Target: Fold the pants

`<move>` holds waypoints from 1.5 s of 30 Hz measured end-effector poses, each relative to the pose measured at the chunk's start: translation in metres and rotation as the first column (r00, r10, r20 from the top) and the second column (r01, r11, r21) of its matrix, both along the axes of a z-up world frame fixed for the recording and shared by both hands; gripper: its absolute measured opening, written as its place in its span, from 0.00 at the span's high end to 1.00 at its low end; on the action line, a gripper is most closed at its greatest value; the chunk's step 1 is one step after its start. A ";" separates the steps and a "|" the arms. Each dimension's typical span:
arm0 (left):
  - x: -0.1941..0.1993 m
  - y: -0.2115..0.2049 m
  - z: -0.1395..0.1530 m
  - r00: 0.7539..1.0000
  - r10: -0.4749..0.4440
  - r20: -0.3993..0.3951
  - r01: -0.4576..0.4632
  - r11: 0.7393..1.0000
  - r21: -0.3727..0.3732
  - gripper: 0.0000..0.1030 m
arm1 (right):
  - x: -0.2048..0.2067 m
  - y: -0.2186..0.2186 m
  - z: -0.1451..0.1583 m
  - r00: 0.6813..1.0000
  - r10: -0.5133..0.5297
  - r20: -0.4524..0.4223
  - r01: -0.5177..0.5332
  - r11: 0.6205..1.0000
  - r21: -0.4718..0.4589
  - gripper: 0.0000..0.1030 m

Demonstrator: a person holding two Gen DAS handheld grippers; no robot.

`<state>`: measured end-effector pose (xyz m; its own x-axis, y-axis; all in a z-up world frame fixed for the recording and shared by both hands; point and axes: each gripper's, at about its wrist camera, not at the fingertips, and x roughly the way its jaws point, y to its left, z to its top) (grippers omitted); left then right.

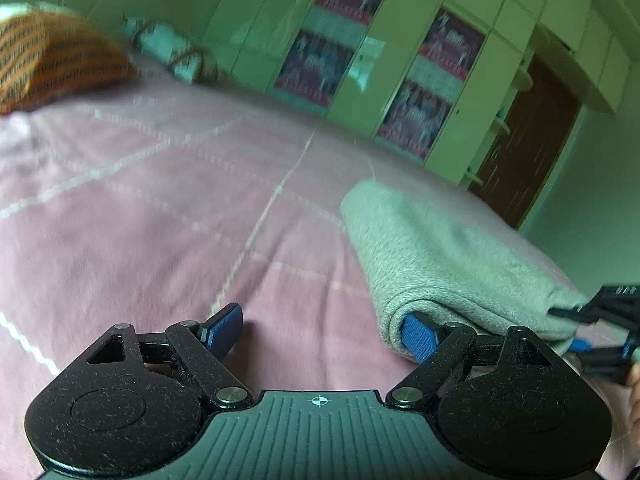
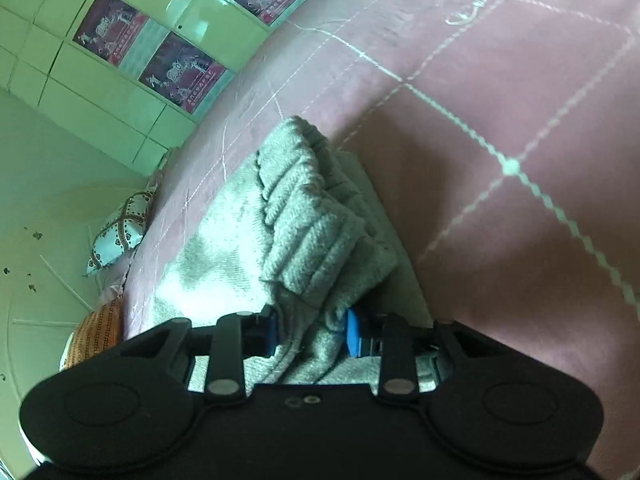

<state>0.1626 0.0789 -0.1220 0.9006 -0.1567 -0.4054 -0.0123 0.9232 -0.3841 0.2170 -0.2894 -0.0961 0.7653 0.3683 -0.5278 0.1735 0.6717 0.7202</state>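
Note:
The grey pants [image 1: 440, 252] lie folded on the pink bed at the right of the left wrist view. My left gripper [image 1: 320, 330] is open, low over the bed beside the pants' near folded edge; its right fingertip [image 1: 418, 336] touches that fold. In the right wrist view the pants [image 2: 304, 224] show their ribbed cuffs bunched on top. My right gripper [image 2: 310, 336] is shut on a bunch of the grey fabric. It also shows at the right edge of the left wrist view [image 1: 600, 332], at the pants' near corner.
The pink quilted bedspread [image 1: 160, 220] covers the bed. An orange patterned pillow [image 1: 52, 60] and a white patterned cushion [image 1: 172, 48] lie at the far end. A green wardrobe with posters [image 1: 400, 60] and a brown door [image 1: 532, 140] stand beyond.

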 end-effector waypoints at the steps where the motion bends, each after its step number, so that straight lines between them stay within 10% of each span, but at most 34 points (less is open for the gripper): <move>1: -0.002 0.000 0.002 1.000 0.001 0.013 -0.001 1.000 0.005 0.18 | -0.004 0.003 0.008 0.999 0.007 0.043 -0.007 1.000 0.000 0.78; 10: 0.003 0.007 -0.001 0.997 -0.035 -0.073 0.036 0.999 0.012 0.18 | -0.009 -0.011 -0.005 1.000 0.012 -0.016 -0.011 0.999 0.049 0.65; 20: 0.003 0.006 0.053 0.998 -0.038 0.051 0.040 0.999 -0.037 0.18 | -0.033 0.001 0.062 0.957 0.113 0.268 -0.028 0.953 -0.303 0.70; 25: 0.073 -0.019 0.011 0.955 -0.082 -0.284 0.090 0.996 0.016 0.14 | 0.015 0.041 0.024 0.970 0.236 0.062 -0.151 0.781 -0.606 0.70; 34: 0.146 -0.017 0.056 0.985 -0.085 -0.148 0.087 0.996 0.011 0.14 | 0.045 0.046 0.064 0.937 0.306 0.172 -0.129 0.755 -0.643 0.69; 39: 0.202 -0.024 0.014 0.927 -0.118 -0.355 0.121 0.993 -0.013 0.10 | 0.083 0.056 0.023 0.962 0.268 -0.048 -0.229 0.700 -0.676 0.66; 43: 0.179 -0.003 0.026 0.953 -0.141 -0.269 0.127 0.990 -0.068 0.10 | 0.057 0.030 0.042 0.949 0.303 0.087 -0.186 0.762 -0.620 0.62; 45: 0.164 0.011 0.024 0.959 -0.158 -0.237 0.136 0.985 -0.105 0.10 | 0.040 0.000 0.046 0.955 0.263 0.138 -0.149 0.826 -0.544 0.40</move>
